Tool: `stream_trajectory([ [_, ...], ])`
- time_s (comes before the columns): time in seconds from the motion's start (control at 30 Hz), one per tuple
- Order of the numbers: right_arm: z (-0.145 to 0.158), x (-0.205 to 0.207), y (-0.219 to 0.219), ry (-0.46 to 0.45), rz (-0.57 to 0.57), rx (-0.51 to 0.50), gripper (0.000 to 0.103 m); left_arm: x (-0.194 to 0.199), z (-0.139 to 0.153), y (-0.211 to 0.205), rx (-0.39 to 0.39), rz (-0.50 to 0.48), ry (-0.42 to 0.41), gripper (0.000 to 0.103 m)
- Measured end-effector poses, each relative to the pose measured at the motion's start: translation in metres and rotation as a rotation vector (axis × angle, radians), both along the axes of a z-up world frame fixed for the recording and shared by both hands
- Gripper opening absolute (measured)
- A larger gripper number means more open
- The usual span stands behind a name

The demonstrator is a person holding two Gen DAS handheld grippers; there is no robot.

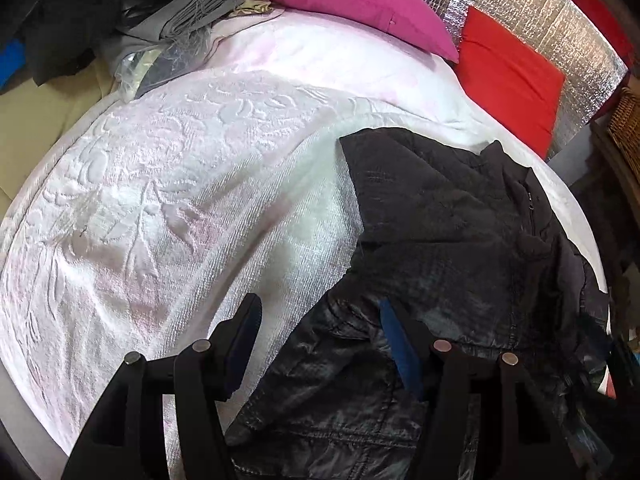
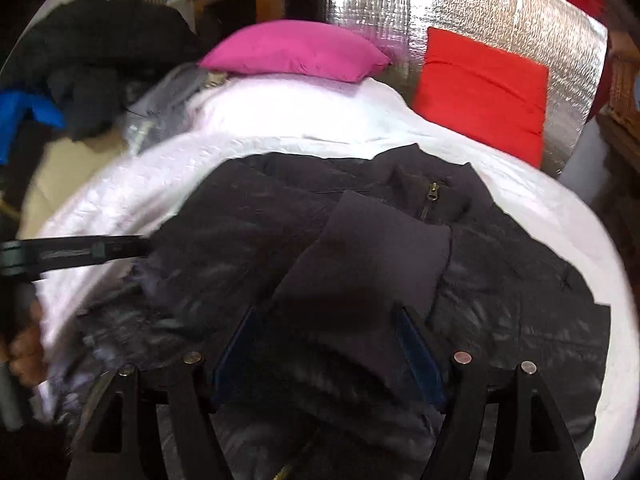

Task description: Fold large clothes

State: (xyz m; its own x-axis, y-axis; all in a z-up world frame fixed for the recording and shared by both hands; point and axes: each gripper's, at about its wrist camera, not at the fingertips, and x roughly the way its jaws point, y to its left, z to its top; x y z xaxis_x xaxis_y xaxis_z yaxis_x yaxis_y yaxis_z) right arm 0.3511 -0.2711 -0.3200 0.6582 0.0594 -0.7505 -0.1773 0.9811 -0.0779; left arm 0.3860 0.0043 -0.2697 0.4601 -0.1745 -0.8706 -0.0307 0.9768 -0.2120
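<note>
While the black jacket (image 2: 360, 248) is spread on the white blanket (image 1: 180, 184) of the bed, both claws are held just over its near part. The right claw (image 2: 328, 344) is seen released: its two blue pads (image 2: 420, 356) stand wide apart, and a folded sleeve (image 2: 372, 256) of the jacket lies between and just past them, but it cannot be told if the pads touch the cloth. The left claw (image 1: 320, 344) is seen released too. Its right pad (image 1: 396, 344) is over the jacket's edge, and its left pad is over the bare blanket; no cloth is pinched between them.

In the right wrist view the left claw is seen from the side at the jacket's left edge, and part of a hand (image 2: 24, 356) is shown under it, cut off by the picture's rim. The near hem of the jacket is hidden behind the claws. That view is blurred, so fine folds cannot be made out. A dark heap of clothes (image 2: 100, 52) at the far left is too dim to be sorted.

One jacket is counted, with one zip (image 2: 432, 192) at its collar. Two pillows are counted: one pink pillow (image 1: 348, 4) and one red pillow (image 1: 508, 80), set against a shiny silver wall (image 2: 480, 12).
</note>
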Motion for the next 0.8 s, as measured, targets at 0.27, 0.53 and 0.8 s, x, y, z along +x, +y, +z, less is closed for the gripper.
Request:
stream_trajectory([
  [0.27,0.011,0.006,-0.05,-0.037,-0.163,0.156,0.03,-0.001,0.001,-0.001,0.007,-0.011,-0.009,0.063],
  [0.53,0.046,-0.048,-0.168,-0.117,-0.338,0.5,0.029,-0.006,0.01,-0.011,0.003,-0.042,-0.064,0.063],
  [0.8,-0.012,-0.081,-0.248,0.033,-0.52,0.748,0.03,-0.009,0.016,-0.025,0.017,-0.064,-0.123,0.063],
])
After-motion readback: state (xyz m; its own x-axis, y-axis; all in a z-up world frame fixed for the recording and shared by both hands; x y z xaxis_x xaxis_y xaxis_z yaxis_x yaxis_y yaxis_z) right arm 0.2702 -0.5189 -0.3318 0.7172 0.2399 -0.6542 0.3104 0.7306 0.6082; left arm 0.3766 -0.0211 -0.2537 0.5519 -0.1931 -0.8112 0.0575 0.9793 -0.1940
